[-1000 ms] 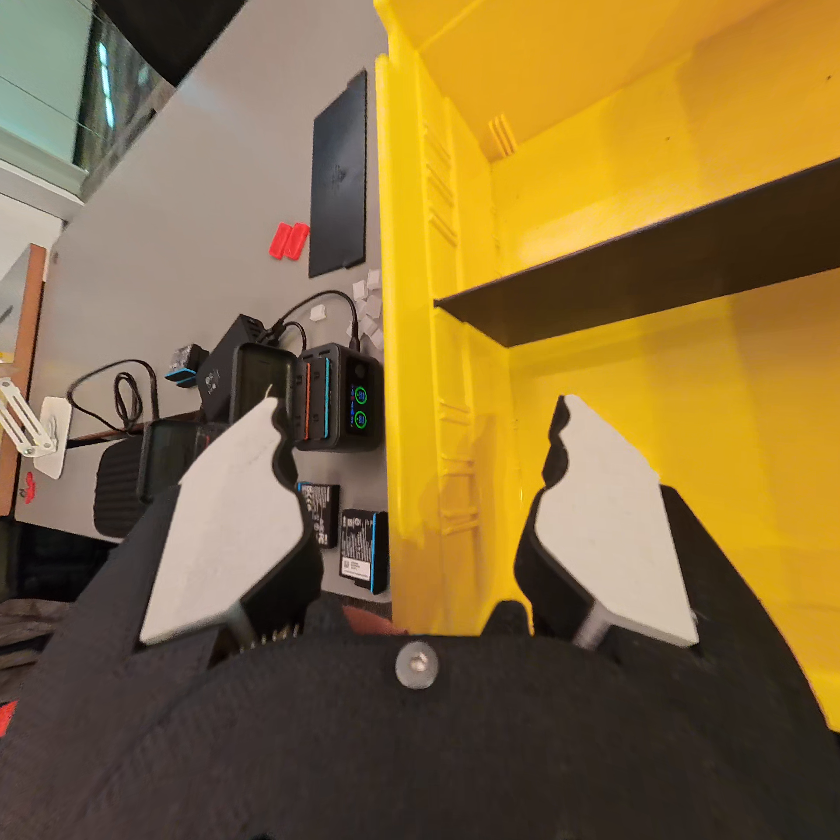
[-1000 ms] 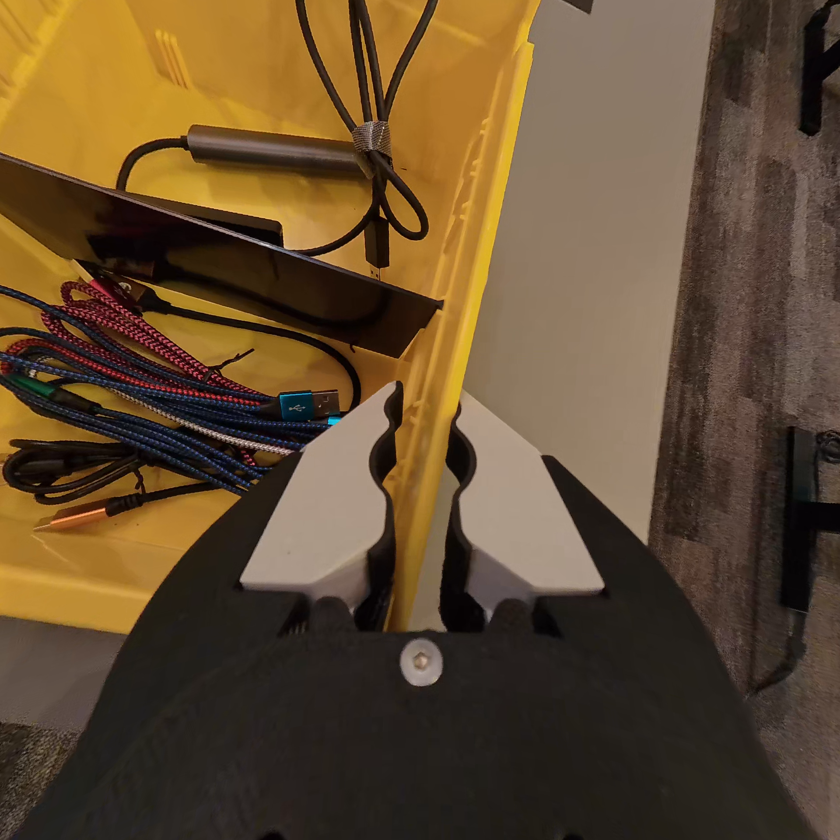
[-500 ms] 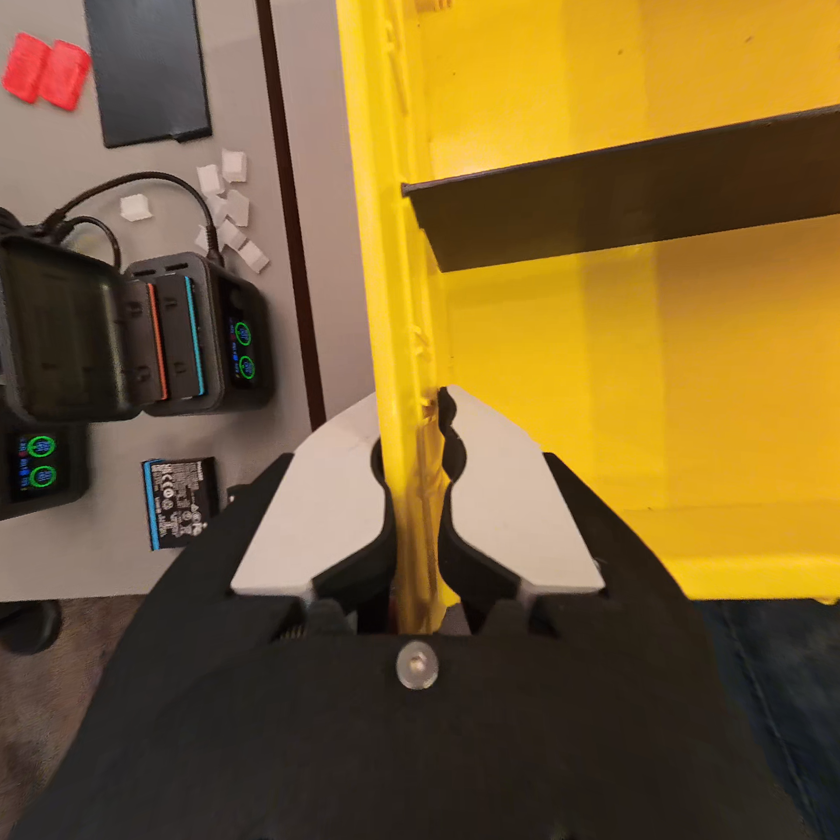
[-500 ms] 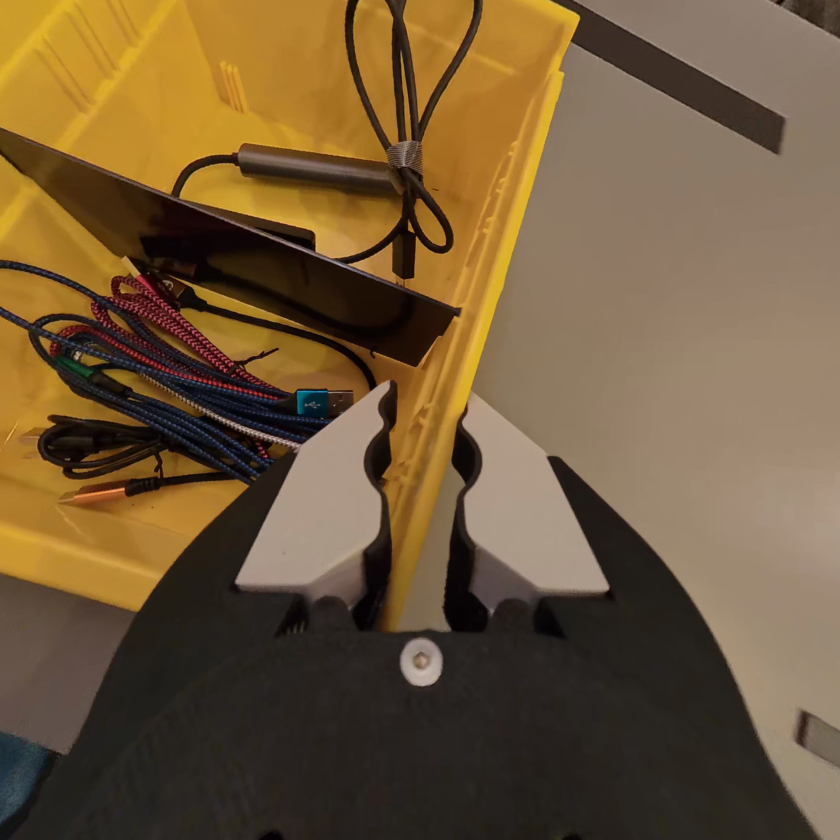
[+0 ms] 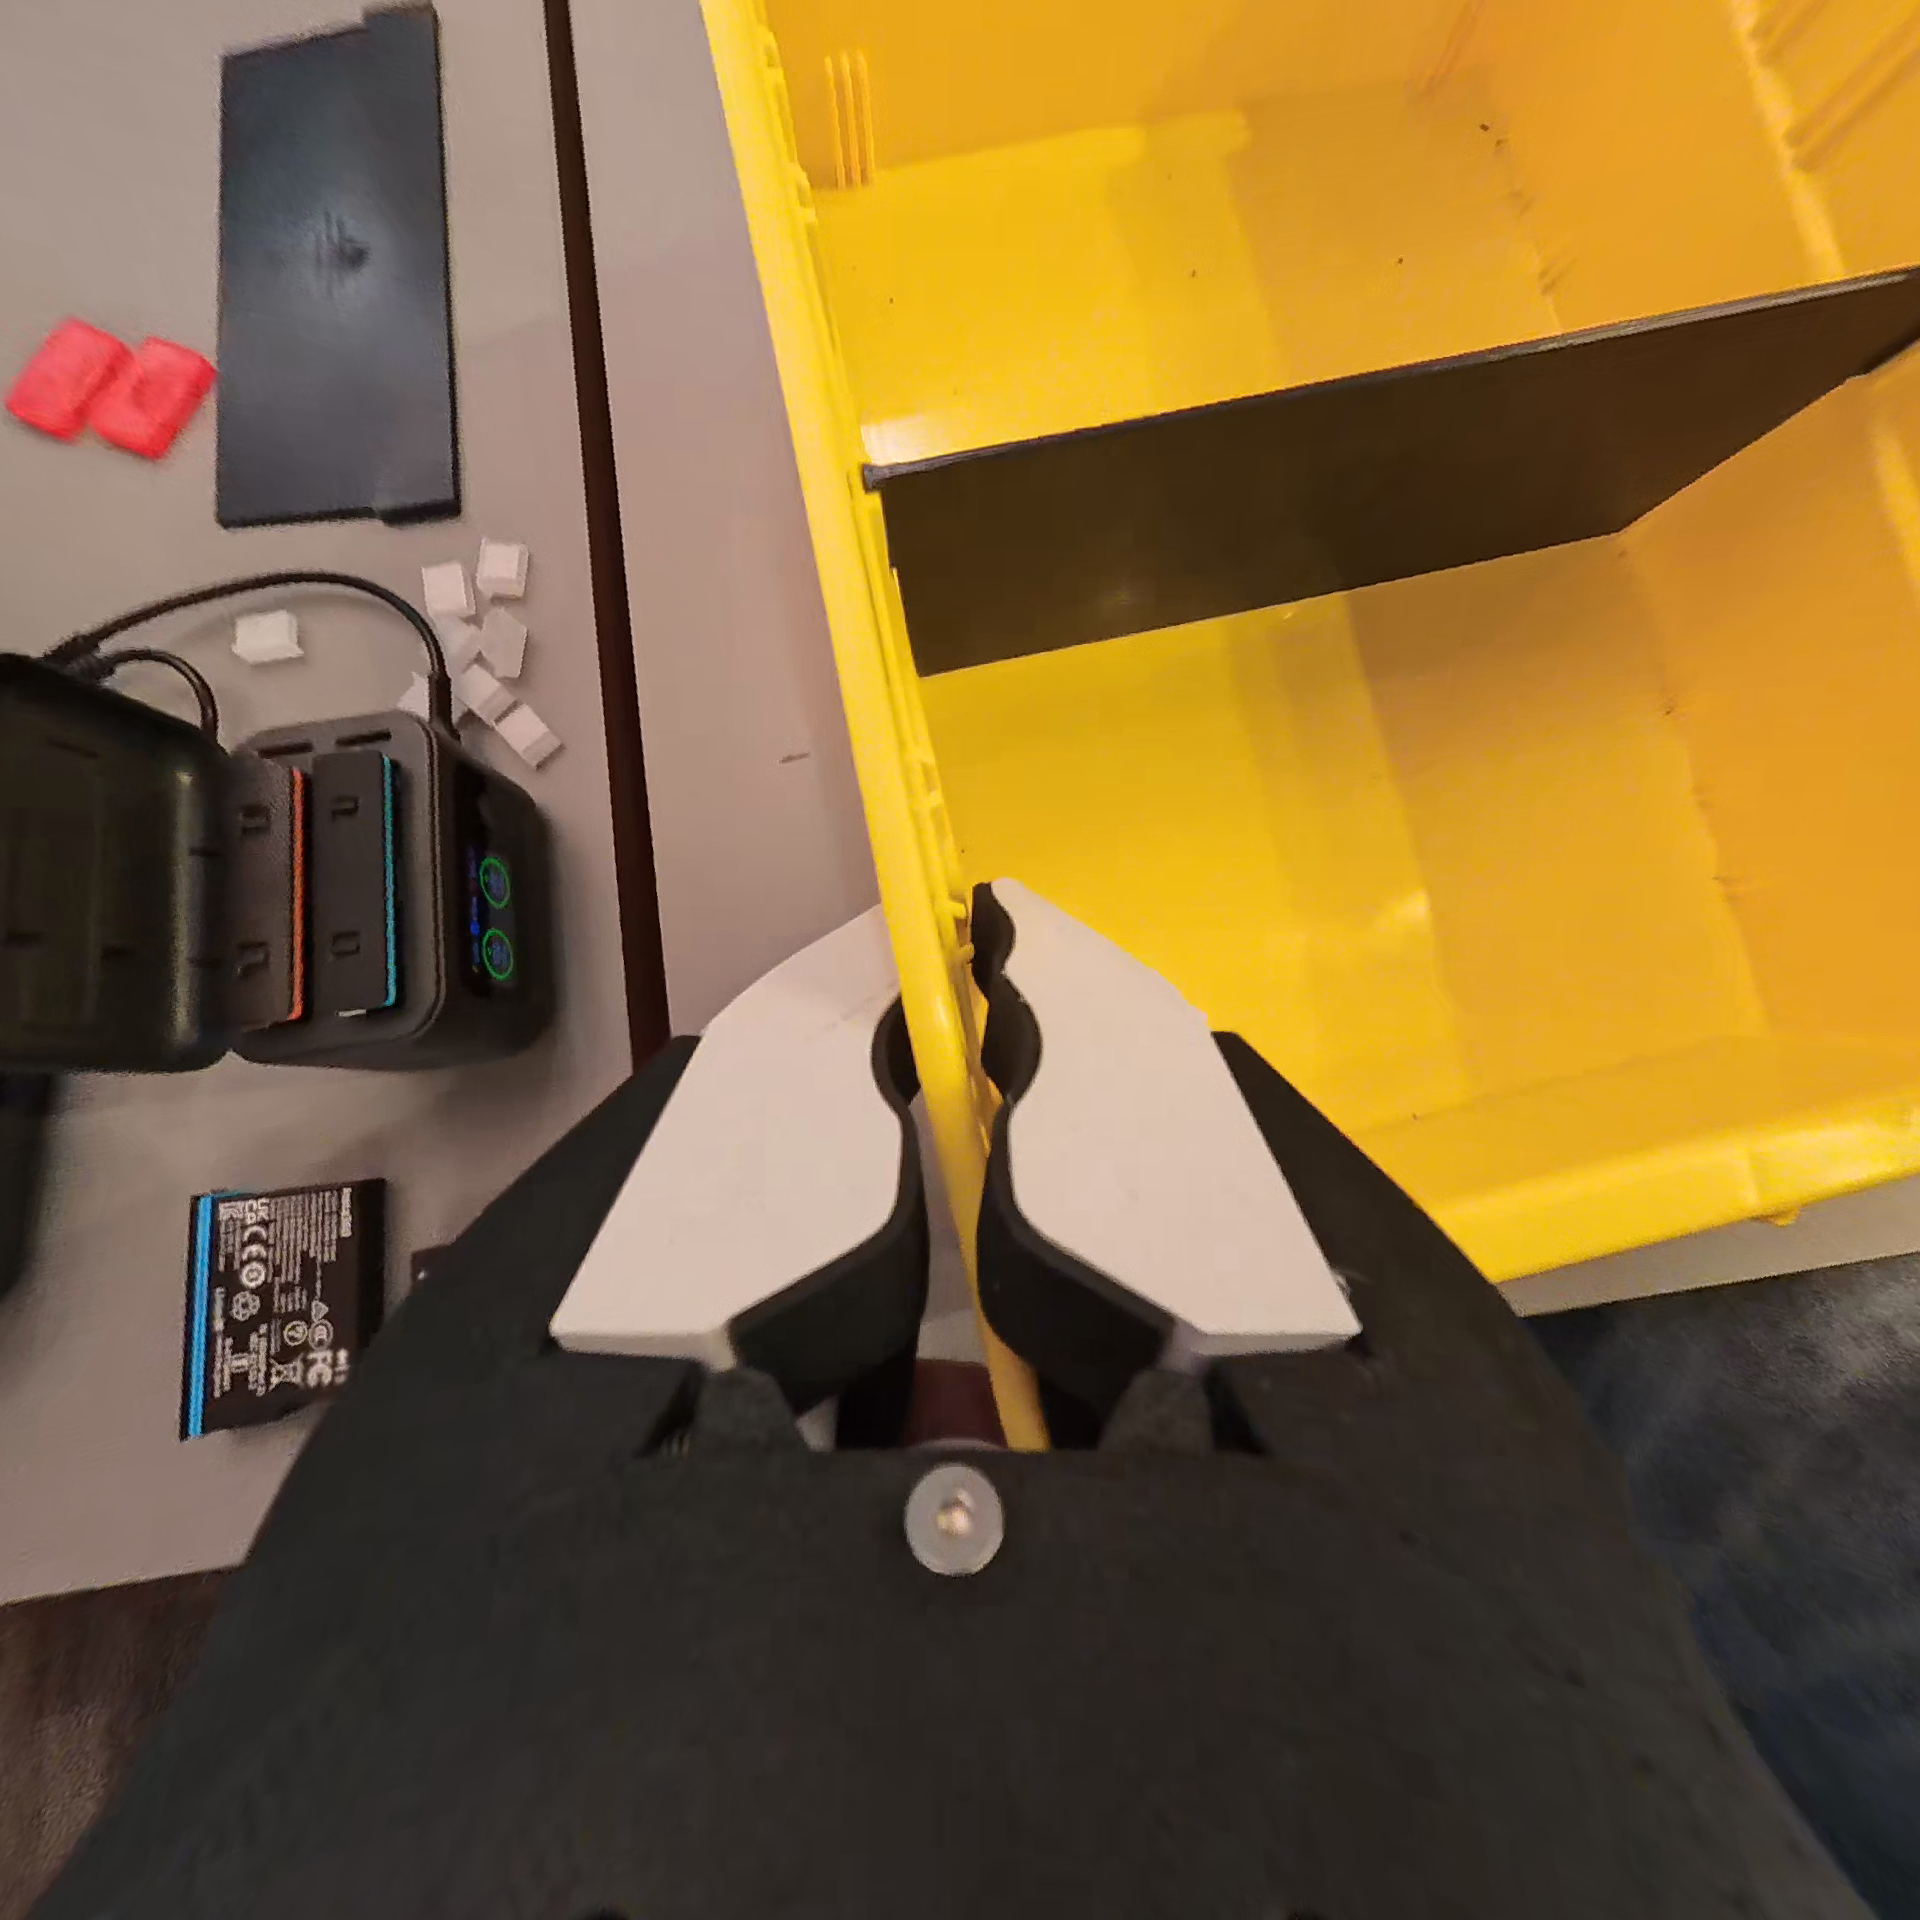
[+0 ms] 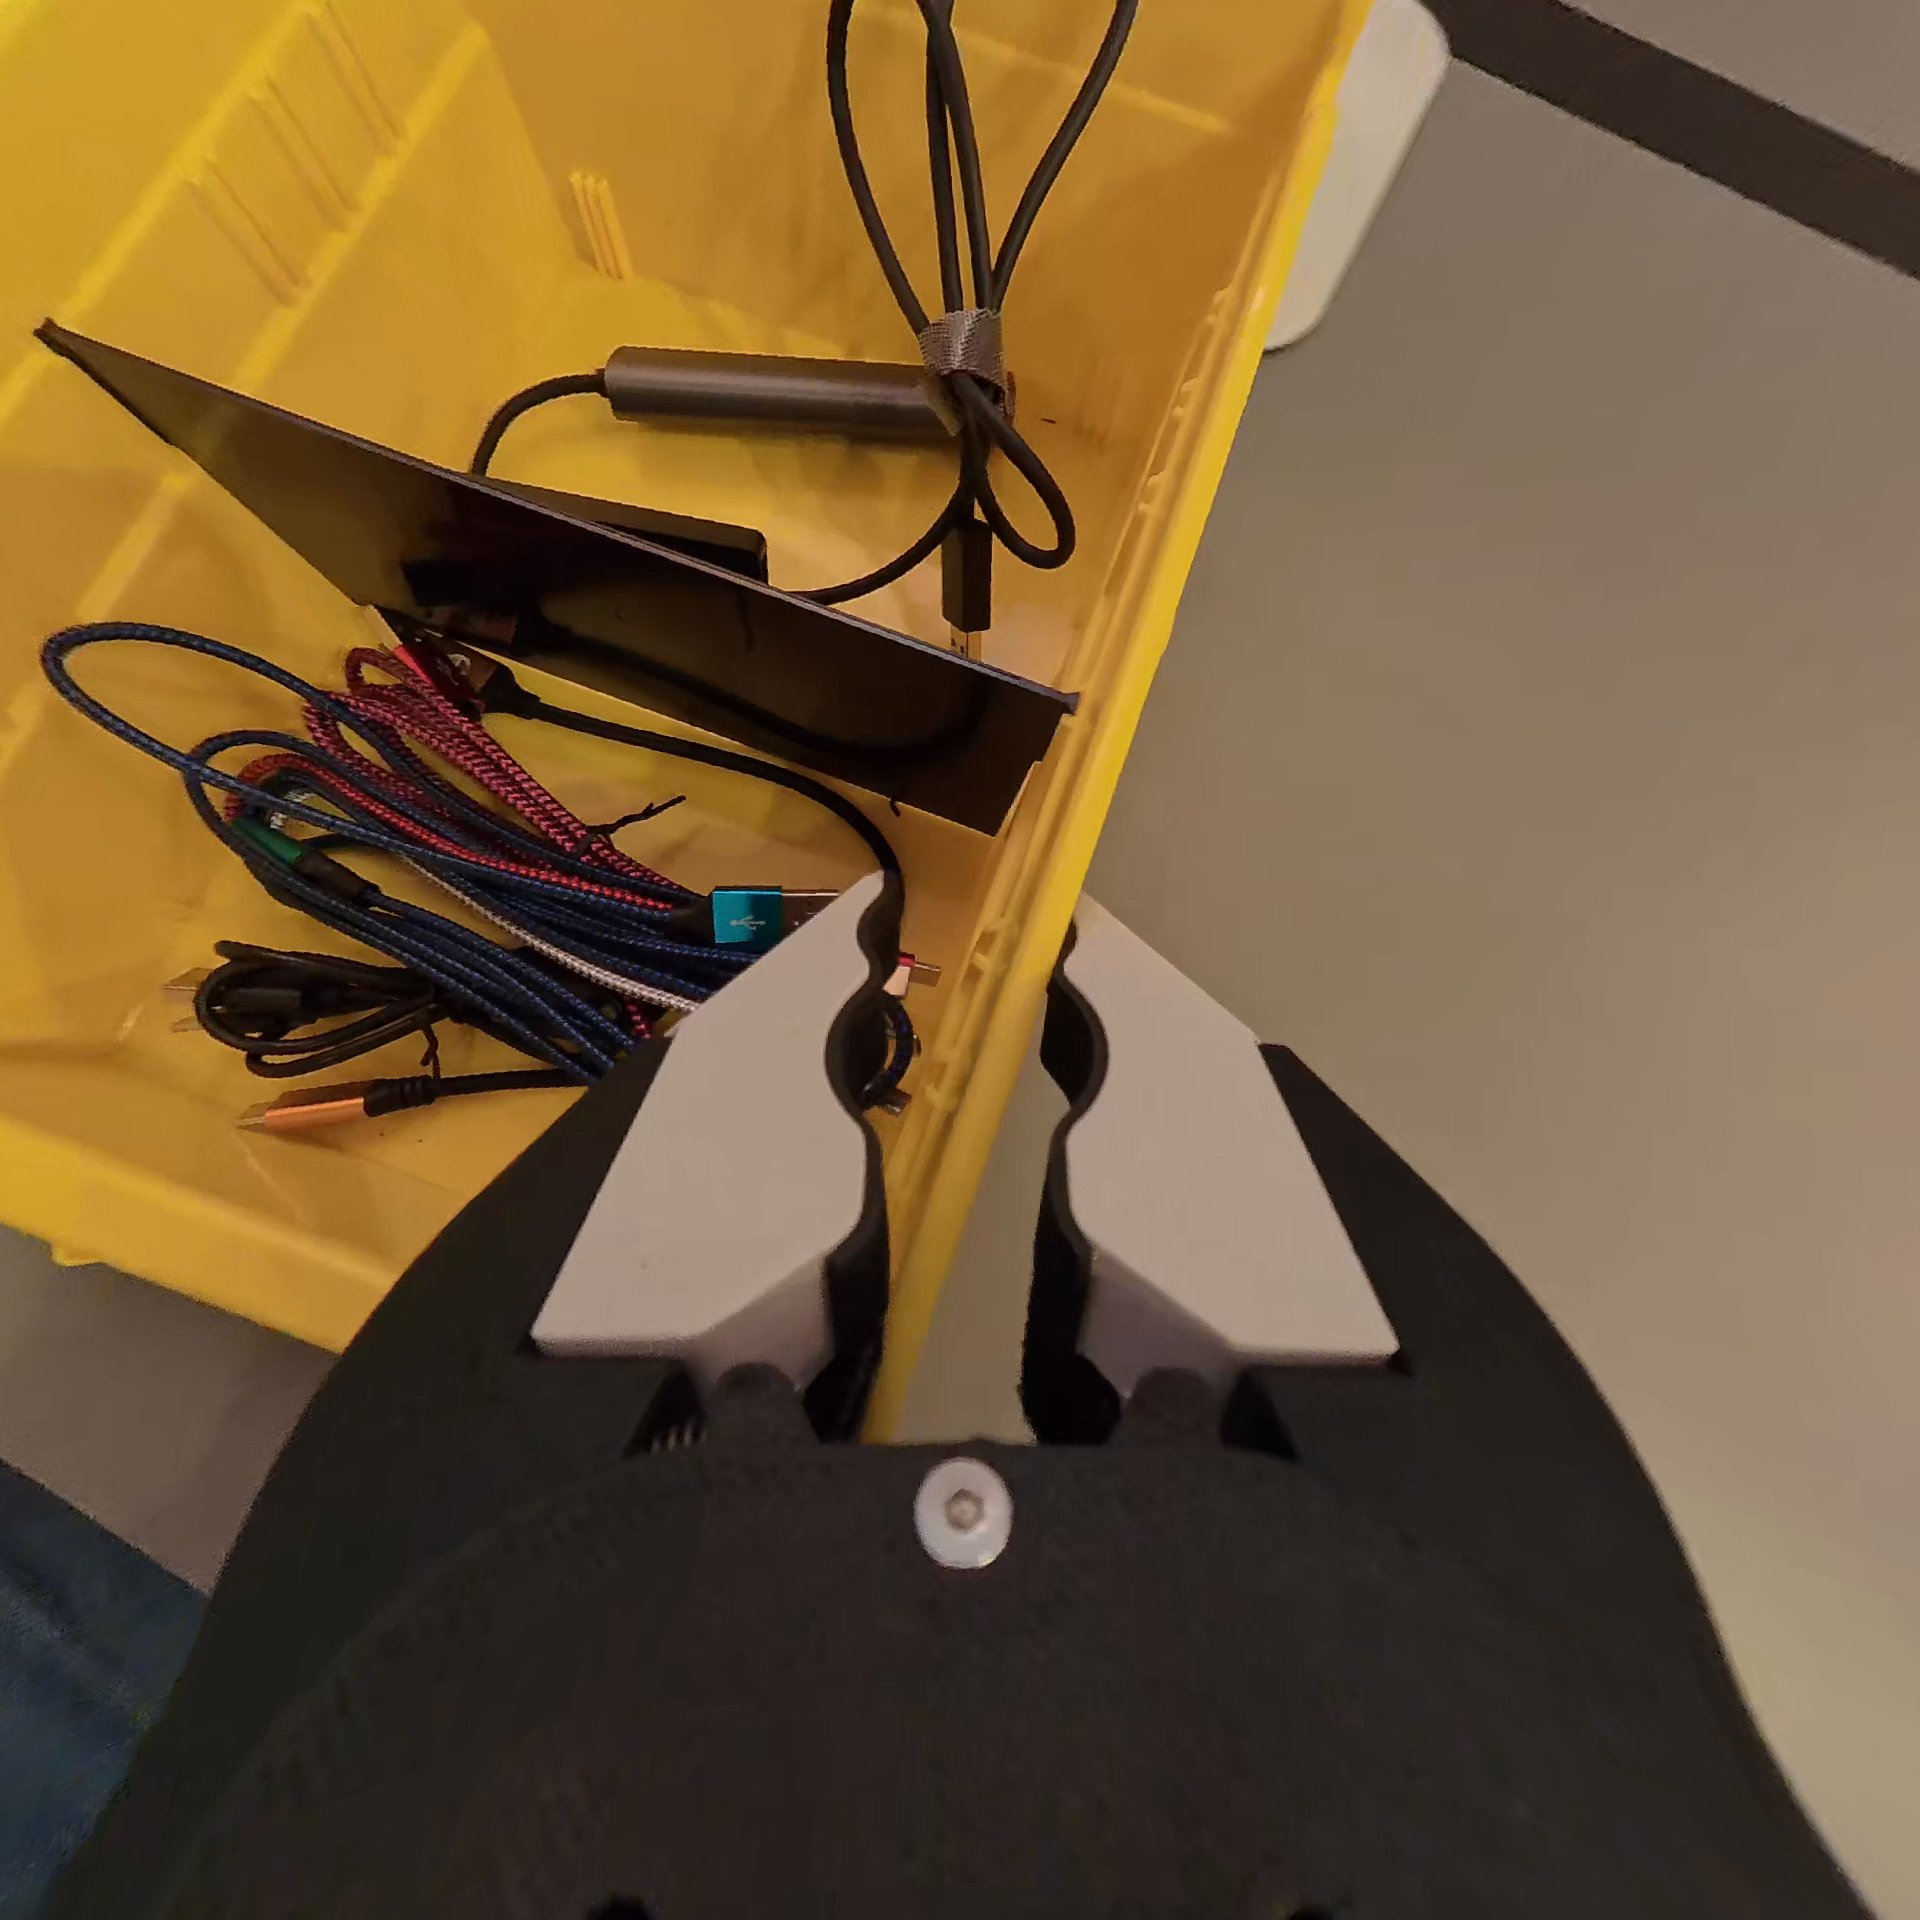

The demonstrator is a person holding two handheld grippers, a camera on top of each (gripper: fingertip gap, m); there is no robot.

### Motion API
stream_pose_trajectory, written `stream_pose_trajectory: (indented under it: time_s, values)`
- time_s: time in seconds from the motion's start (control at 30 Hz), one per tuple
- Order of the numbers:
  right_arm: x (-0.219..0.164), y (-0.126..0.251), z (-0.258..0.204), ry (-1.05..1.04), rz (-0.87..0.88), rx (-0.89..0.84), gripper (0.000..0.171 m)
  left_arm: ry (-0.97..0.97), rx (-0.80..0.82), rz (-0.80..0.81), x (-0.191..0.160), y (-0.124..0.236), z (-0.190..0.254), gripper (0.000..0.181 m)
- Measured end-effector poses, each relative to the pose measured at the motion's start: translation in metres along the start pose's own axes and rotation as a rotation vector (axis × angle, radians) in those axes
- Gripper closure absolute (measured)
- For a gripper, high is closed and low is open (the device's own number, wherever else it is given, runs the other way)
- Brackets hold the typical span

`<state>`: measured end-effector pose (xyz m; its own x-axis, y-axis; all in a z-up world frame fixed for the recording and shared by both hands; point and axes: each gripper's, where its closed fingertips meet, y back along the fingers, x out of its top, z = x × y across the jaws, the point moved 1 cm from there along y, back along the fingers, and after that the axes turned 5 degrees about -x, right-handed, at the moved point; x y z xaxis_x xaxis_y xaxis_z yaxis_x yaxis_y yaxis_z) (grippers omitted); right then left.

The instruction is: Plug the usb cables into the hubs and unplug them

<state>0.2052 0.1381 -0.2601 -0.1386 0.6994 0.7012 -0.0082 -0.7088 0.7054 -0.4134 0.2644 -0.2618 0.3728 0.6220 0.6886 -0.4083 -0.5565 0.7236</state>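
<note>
Plainly both grippers, left and right, pinch opposite walls of the yellow plastic bin; uneven lifting could spill its braided cables

there's printed text and certification marks on the flat black battery left of the bin, green ring readouts on the charger's screen, a usb symbol on the teal plug.
</note>
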Motion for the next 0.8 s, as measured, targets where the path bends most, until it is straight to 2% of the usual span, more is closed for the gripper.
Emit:
stream_pose_trajectory:
  time_s: [0.37,0.5,0.8]
  values:
    - [0.041,-0.038,-0.109,-0.096,0.039,0.190,0.128,-0.071,0.079,0.179,0.044,0.032,-0.004,0.176]
    - [0.056,-0.046,-0.145,-0.123,0.077,0.252,0.122,-0.059,0.141,0.256,0.057,0.068,-0.020,0.176]
    - [0.092,-0.058,-0.239,-0.167,0.129,0.429,0.092,-0.018,0.220,0.410,0.074,0.147,-0.035,0.177]
